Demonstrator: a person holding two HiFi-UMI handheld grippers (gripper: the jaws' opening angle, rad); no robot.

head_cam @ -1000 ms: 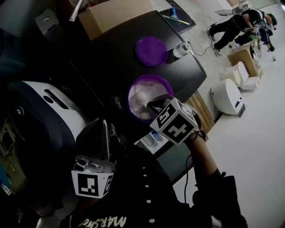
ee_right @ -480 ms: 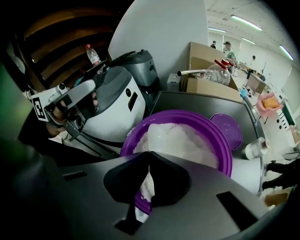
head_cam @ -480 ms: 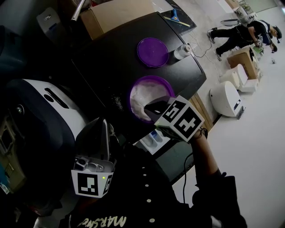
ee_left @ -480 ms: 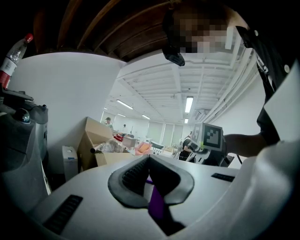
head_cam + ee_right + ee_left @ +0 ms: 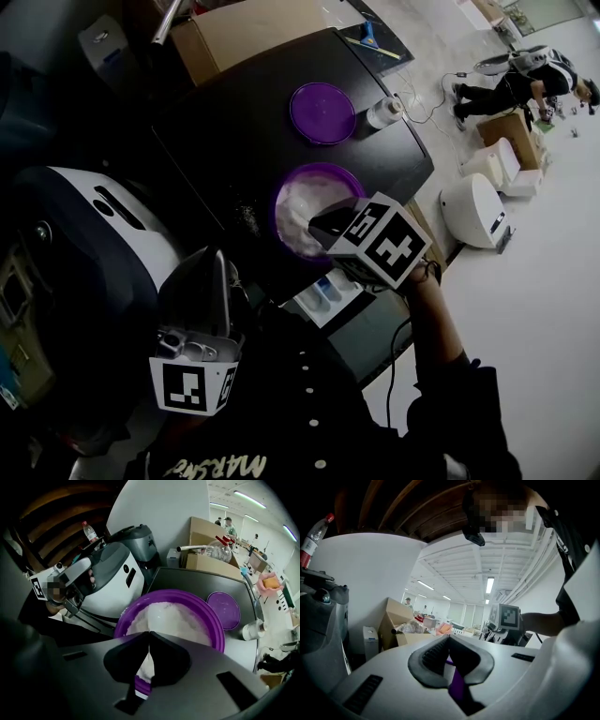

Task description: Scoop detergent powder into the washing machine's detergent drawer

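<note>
The powder looked light, loose and spill-prone; the right tool was clamped shut on the slim handle of the scoop.

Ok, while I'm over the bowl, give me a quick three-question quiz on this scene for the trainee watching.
1. Multiple choice: the purple bowl holds (A) white powder, (B) water, (C) nothing.
2. True or false: the purple lid sits on the bowl.
3. Short answer: which gripper hangs over the bowl, and how do its jaws stand?

Key
1. A: white powder.
2. False: the lid lies apart from the bowl on the black top.
3. The right gripper, jaws shut.
</note>
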